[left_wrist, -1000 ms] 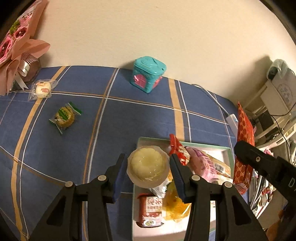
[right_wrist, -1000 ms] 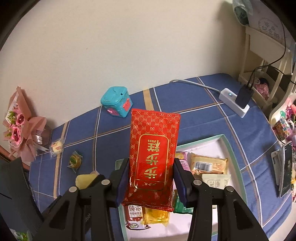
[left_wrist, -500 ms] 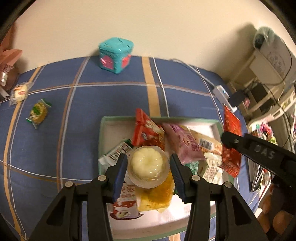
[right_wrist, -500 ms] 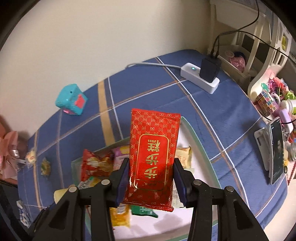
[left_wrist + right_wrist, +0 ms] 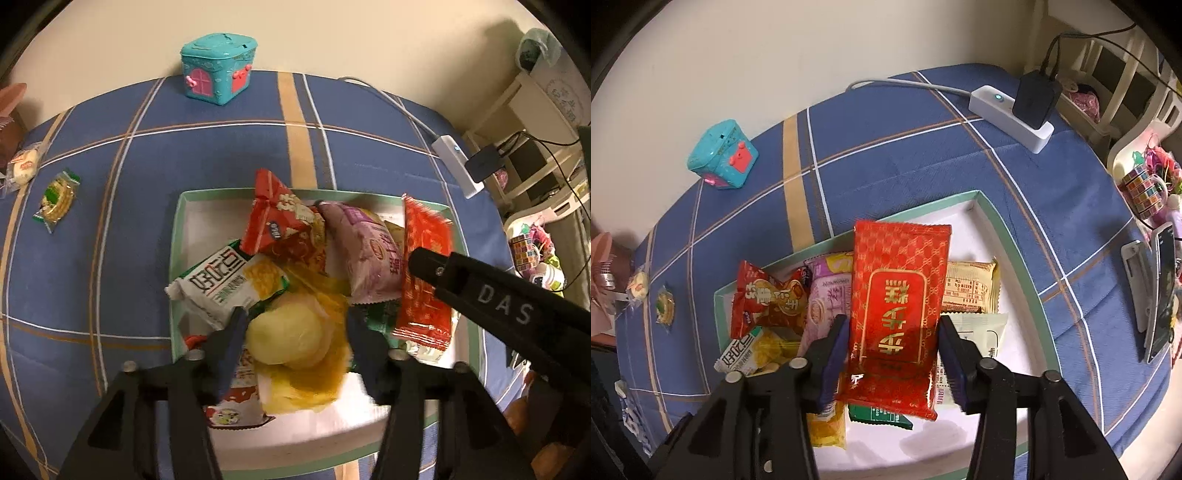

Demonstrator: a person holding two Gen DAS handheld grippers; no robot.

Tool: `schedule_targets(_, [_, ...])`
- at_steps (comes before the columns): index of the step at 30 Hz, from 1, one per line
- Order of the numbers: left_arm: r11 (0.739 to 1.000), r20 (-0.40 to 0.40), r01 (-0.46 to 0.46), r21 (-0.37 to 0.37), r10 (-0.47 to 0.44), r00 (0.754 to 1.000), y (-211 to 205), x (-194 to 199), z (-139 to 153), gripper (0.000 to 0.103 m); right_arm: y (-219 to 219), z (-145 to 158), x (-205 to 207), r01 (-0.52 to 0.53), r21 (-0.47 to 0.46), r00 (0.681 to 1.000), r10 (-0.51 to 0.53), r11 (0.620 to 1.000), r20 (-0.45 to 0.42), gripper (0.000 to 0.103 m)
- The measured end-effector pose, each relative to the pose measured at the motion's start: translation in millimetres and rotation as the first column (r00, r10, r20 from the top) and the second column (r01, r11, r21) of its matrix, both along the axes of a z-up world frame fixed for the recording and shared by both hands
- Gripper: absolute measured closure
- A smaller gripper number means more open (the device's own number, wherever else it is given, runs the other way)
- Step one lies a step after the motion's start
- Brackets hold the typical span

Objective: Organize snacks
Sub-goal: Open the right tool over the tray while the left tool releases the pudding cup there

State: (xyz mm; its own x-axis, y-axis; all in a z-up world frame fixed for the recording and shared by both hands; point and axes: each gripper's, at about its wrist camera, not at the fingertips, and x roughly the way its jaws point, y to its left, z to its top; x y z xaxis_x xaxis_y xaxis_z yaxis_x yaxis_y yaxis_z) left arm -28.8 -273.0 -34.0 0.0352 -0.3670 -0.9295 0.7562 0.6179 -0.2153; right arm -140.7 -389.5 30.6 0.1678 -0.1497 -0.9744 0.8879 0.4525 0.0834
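Observation:
A white tray with a green rim (image 5: 177, 236) (image 5: 1008, 251) lies on the blue plaid cloth, piled with several snack packets. My left gripper (image 5: 295, 332) hovers just over the pile and its jaws are opening. The pale yellow jelly cup (image 5: 288, 336) sits tilted and blurred between them, off the pads, on a yellow packet (image 5: 314, 380). My right gripper (image 5: 892, 343) points down into the tray, jaws opening too. The red and gold packet (image 5: 897, 306) (image 5: 424, 277) stands upright between its pads, which no longer squeeze it. One right finger (image 5: 498, 306) crosses the left wrist view.
A green-wrapped biscuit (image 5: 57, 201) and a white wrapped sweet (image 5: 24, 166) lie loose on the cloth at left. A teal toy house (image 5: 218, 68) stands by the wall. A power strip (image 5: 1008, 110) with a plug, a phone (image 5: 1160, 295) and cluttered cream shelves line the right edge.
Both grippers came down over the tray. The left jaws parted and the jelly cup tipped out of the pads. The right jaws eased slightly off the red packet.

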Motion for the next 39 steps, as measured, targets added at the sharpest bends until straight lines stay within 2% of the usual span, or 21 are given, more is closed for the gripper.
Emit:
schedule_targets(8, [0.997,-0.019,-0.031,-0.065,0.03,0.999,12,11,20,0.04,-1,22,1,0.005,-0.045,1.0,-0.004,0.999,0.023,0.043])
schedule_targets(16, [0.982,0.0,-0.153,-0.108,0.154,0.988,42,48,37,0.039,4,46,6,-0.004,-0.095,0.998,0.01,0.995,0.066,0.043])
schedule_targets(19, [0.97,0.019,-0.224,-0.094,0.227,0.974,57,66,36,0.033,7,45,10,-0.015,-0.094,0.998,0.021,0.995,0.062,0.043])
schedule_targets(23, [0.947,0.046,-0.311,-0.084,0.316,0.948,83,91,34,0.032,14,40,20,-0.042,-0.084,0.998,0.046,0.996,0.048,0.043])
schedule_targets(29, [0.92,0.078,-0.385,-0.076,0.39,0.917,110,112,32,0.025,28,33,37,-0.095,-0.077,0.995,0.098,0.993,0.035,0.043])
schedule_targets(33, [0.917,0.088,-0.392,-0.069,0.397,0.913,114,116,30,0.024,35,26,45,-0.12,-0.061,0.992,0.121,0.991,0.021,0.043])
schedule_targets(39, [0.925,0.089,-0.374,-0.063,0.378,0.921,108,113,29,0.024,39,20,50,-0.134,-0.053,0.991,0.134,0.99,0.004,0.043])
